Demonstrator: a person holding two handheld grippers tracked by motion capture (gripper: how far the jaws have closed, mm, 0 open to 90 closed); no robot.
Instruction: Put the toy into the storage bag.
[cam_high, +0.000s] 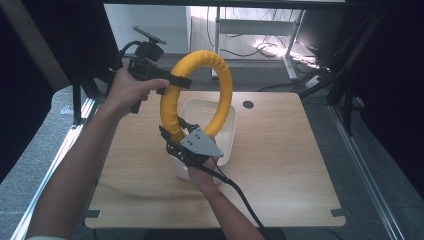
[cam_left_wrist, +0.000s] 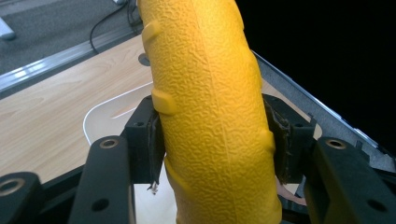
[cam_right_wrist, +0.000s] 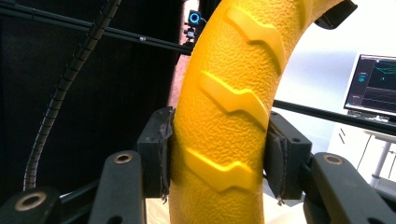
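High view: yellow ring (cam_high: 200, 92) held upright above white tray (cam_high: 227, 145) on wooden table (cam_high: 285, 165), left gripper (cam_high: 176, 81) clamping its upper left, right gripper (cam_high: 176, 132) its lower left.

Left gripper view: pads (cam_left_wrist: 148, 140) clenched on ring.

Right gripper view: jaws likewise clenched on ring. Possibly a twist between hands, levering the textured ring out of one grip.

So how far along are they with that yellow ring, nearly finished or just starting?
Somewhere in the middle, it seems. Done: the yellow ring is off the table, held upright in the air. In hand: the left gripper clamps its upper left side and the right gripper its lower part, fingers pressed on both sides. Left: it probably goes into or comes out of the white tray beneath; which, I cannot tell.
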